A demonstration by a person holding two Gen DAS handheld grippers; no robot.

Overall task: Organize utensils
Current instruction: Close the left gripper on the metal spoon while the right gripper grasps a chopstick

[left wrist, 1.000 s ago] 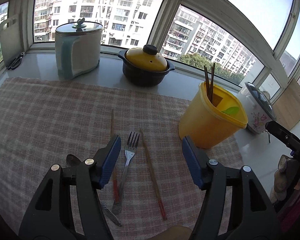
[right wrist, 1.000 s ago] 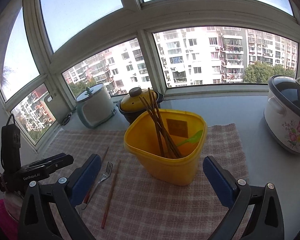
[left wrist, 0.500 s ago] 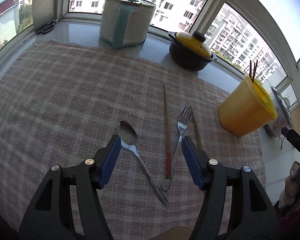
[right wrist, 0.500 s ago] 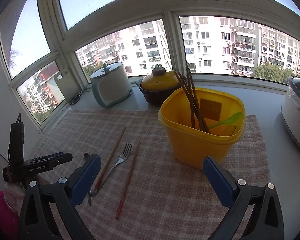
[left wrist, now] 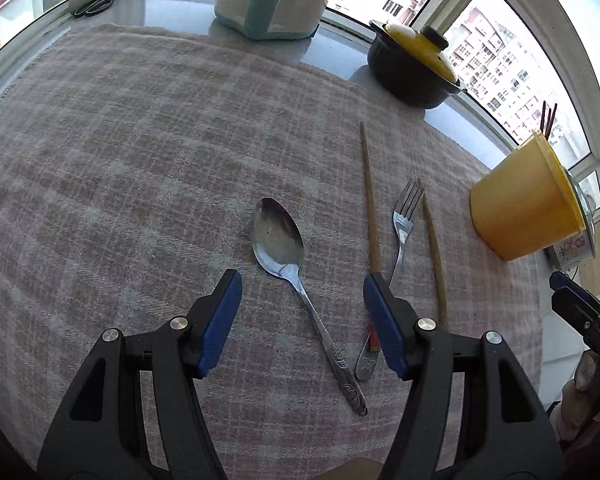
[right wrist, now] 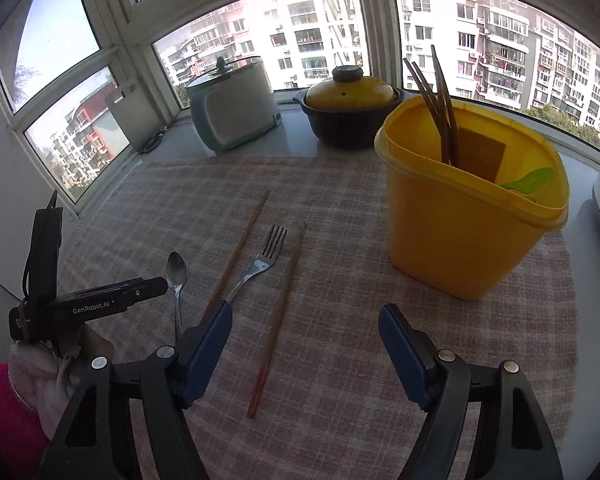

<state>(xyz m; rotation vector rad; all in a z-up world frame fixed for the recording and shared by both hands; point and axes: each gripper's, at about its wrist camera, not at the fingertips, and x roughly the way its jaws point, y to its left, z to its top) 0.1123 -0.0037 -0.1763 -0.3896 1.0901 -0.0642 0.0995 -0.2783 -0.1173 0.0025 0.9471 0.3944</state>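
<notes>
The left gripper (left wrist: 302, 310) hung spread wide above the checked cloth (left wrist: 140, 160) on the table, gripping nothing, its blue pads either side of the spoon (left wrist: 296, 276). The spoon lay bowl-up, bowl toward twelve o'clock, handle running back toward five o'clock under the gap between the pads. The step in hand looked like picking up that spoon. To do it well, the gripper would need to come straight down over the thin neck, just behind the bowl, and close across the handle, not along it, since flat metal on cloth gives little edge to catch.

To the right, at about two o'clock from the spoon, lay a chopstick (left wrist: 369, 200), then the fork (left wrist: 402, 232), then a second chopstick (left wrist: 434, 256), all near one another; the right pad sat just over the first chopstick's red end, so a careless close might snag it.

Farther right, the yellow bin (right wrist: 472, 232) stood upright, already holding chopsticks and a green spoon. The right gripper (right wrist: 304, 344) was also wide apart and held nothing, near the bin.
</notes>
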